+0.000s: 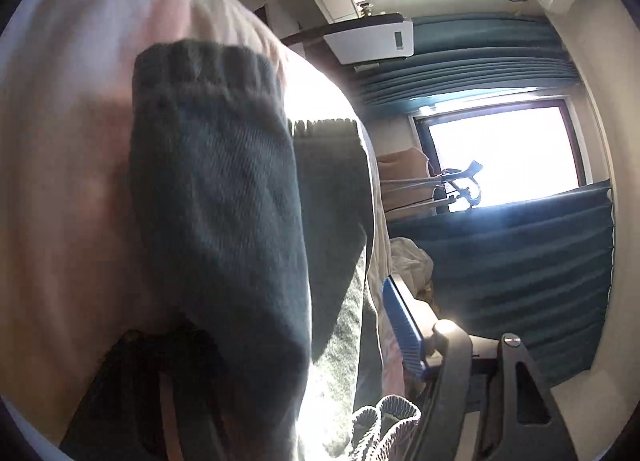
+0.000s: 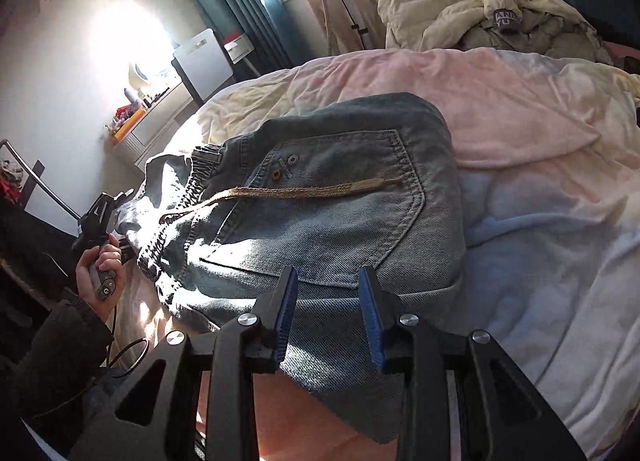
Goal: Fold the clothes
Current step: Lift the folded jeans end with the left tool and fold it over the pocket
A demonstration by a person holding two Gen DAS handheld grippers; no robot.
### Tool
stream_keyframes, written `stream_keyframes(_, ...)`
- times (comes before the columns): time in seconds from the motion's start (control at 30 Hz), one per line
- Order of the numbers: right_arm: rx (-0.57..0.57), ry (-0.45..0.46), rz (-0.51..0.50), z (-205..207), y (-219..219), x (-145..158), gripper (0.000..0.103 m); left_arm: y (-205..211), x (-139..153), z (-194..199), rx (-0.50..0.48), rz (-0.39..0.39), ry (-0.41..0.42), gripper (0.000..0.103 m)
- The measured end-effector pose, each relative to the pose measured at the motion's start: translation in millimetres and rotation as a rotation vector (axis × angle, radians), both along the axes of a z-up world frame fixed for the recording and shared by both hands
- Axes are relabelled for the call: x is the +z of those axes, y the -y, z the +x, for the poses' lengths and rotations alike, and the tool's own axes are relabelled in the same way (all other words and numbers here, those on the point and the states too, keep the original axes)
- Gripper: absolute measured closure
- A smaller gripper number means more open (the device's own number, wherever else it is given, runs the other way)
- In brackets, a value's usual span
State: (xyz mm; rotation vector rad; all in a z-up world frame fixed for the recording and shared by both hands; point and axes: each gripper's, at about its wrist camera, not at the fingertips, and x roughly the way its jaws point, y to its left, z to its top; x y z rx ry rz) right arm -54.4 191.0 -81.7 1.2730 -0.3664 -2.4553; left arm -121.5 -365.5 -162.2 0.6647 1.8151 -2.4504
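Readable writing: only partial letters "AN" over "YU" on a grey patch (image 2: 505, 19) in the pile of cream clothes (image 2: 452, 13) beyond the jeans.

Jeans (image 2: 332, 213): light blue washed denim, twill weave, folded into a thick bundle lying on the pink and pale blue quilt (image 2: 520, 109). Elastic gathered waistband at the bundle's left end. Back pocket (image 2: 360, 197) faces up, five-sided, double-stitched, with two small round rivets. A flat woven tan drawstring (image 2: 304, 192) lies across the pocket.

Right gripper (image 2: 329, 301): blue ribbed pads apart, a wide gap between them, hovering over the near edge of the jeans; contact with the denim cannot be told.

Left gripper (image 2: 105, 209): held in a hand (image 2: 100, 267) at the waistband end. In its own view one blue pad (image 1: 402, 331) shows beside dark denim; the other finger is hidden, so whether it is clamped cannot be told.
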Motion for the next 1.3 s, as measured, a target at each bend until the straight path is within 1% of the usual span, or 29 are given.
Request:
stream_keyframes(0.07,0.007,0.002,0.0,-3.4,3.8,-2.1,0.072,0.7,5.2,-4.5,-0.002,-0.036,-0.036,0.039)
stream_keyframes(0.13,0.014,0.003,-0.001,-6.2,7.8,-3.1,0.072,-0.4,11.4,-11.0,-0.011,-0.103,-0.036,0.045)
stream_keyframes(0.2,0.019,0.004,-0.003,-9.3,10.2,-3.2,0.072,1.3,13.8,-15.2,-0.016,-0.123,-0.038,0.056)
stream_keyframes(0.23,0.019,0.003,-0.003,-10.2,11.2,-3.1,0.072,2.5,14.7,-16.8,-0.019,-0.132,-0.037,0.059)
stream_keyframes(0.27,0.019,0.003,-0.003,-11.0,11.7,-3.2,0.072,2.3,16.6,-18.4,-0.018,-0.161,-0.021,0.065)
stream_keyframes(0.3,0.017,0.003,-0.002,-11.8,11.5,-3.1,0.072,2.1,18.5,-19.7,-0.017,-0.187,-0.006,0.074)
stream_keyframes(0.33,0.012,0.002,0.0,-12.0,11.1,-3.1,0.072,1.9,20.4,-19.6,-0.012,-0.205,0.003,0.079)
stream_keyframes(0.37,0.007,0.001,0.003,-12.1,10.7,-3.0,0.072,1.3,24.3,-19.2,-0.006,-0.223,0.009,0.092)
stream_keyframes(0.4,0.002,0.0,0.006,-12.3,10.2,-2.9,0.072,0.0,29.6,-18.4,-0.003,-0.238,0.004,0.096)
stream_keyframes(0.47,-0.009,-0.001,0.015,-12.3,7.5,-2.2,0.072,-4.9,45.2,-15.7,-0.008,-0.268,-0.028,0.097)
stream_keyframes(0.53,-0.025,-0.002,0.022,-12.0,3.3,-1.6,0.072,-16.2,67.7,-9.9,-0.024,-0.302,-0.09,0.098)
stream_keyframes(0.6,-0.04,0.006,0.005,-12.0,-2.3,-0.8,0.072,-30.0,92.1,-4.1,-0.041,-0.34,-0.153,0.098)
stream_keyframes(0.63,-0.046,0.011,-0.006,-12.1,-5.2,-0.4,0.072,-38.1,104.7,-1.8,-0.055,-0.36,-0.172,0.098)
stream_keyframes(0.73,-0.084,0.033,-0.043,-11.9,-16.3,-0.3,0.072,-67.9,144.7,3.8,-0.097,-0.462,-0.203,0.098)
stream_keyframes(0.83,-0.13,0.049,-0.101,-8.4,-32.7,1.1,0.072,-101.2,179.7,6.6,-0.149,-0.536,-0.235,0.098)
stream_keyframes(0.93,-0.177,0.052,-0.137,-3.5,-49.9,3.3,0.072,-142.3,206.5,10.7,-0.187,-0.647,-0.247,0.098)
stream_keyframes(1.0,-0.203,0.059,-0.149,-0.9,-60.1,3.6,0.072,-171.2,218.0,12.2,-0.223,-0.714,-0.25,0.098)
stream_keyframes(1.07,-0.23,0.067,-0.151,1.9,-69.9,3.7,0.072,-201.6,224.7,20.1,-0.261,-0.801,-0.257,0.098)
stream_keyframes(1.17,-0.264,0.075,-0.169,5.7,-83.4,3.6,0.072,-251.3,225.3,26.9,-0.329,-0.915,-0.264,0.098)
stream_keyframes(1.23,-0.272,0.072,-0.181,6.7,-88.9,5.2,0.072,-280.4,219.2,29.1,-0.363,-0.952,-0.259,0.098)
stream_keyframes(1.3,-0.28,0.069,-0.192,7.7,-94.3,6.8,0.072,-309.5,203.9,42.9,-0.388,-0.976,-0.239,0.098)
